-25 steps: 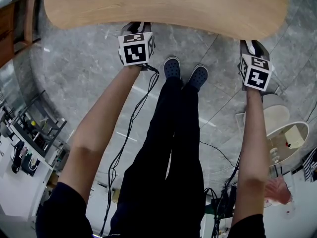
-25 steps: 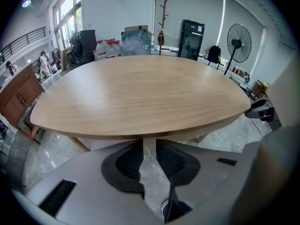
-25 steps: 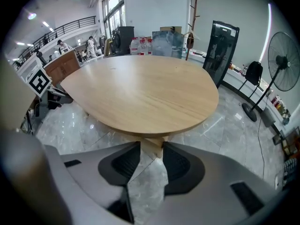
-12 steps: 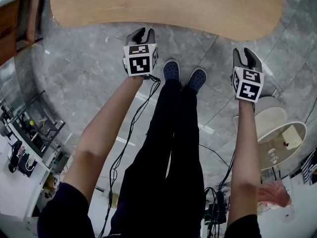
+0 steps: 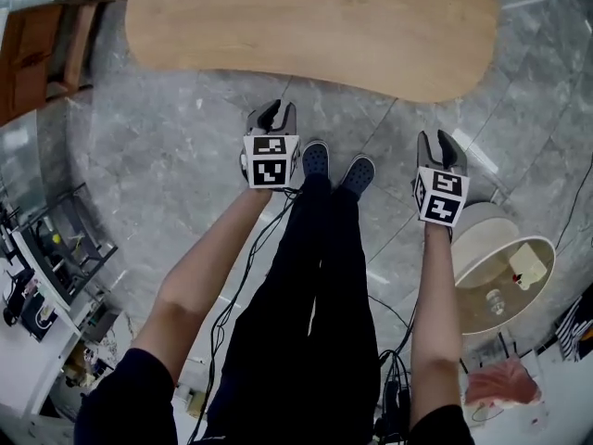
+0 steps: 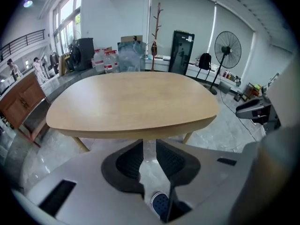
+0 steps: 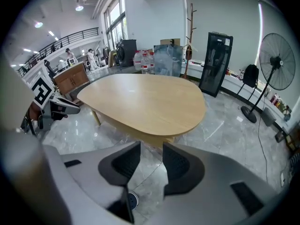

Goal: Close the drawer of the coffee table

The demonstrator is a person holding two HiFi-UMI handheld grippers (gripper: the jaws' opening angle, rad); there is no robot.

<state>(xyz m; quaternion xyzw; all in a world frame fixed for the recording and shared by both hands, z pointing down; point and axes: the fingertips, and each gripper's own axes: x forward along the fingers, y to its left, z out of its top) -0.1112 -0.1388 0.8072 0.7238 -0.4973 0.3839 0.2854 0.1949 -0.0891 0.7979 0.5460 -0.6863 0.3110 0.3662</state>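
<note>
Grey marble floor (image 5: 157,146) lies under you. The oval wood desk (image 5: 306,31) sits ahead of both tongs, well apart; can't make out its drawer. Your left tongs (image 5: 275,115) & right tongs (image 5: 438,141) hang over the floor, both released, nothing btwn the jaws. Your blue shoes (image 5: 316,158) show btwn the two.

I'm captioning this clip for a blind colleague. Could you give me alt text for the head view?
Seen from above, a person holds the left claw and right claw, both open and empty, over a grey marble floor, short of a light wooden coffee table at the top. Blue shoes show between the outstretched arms.
</note>
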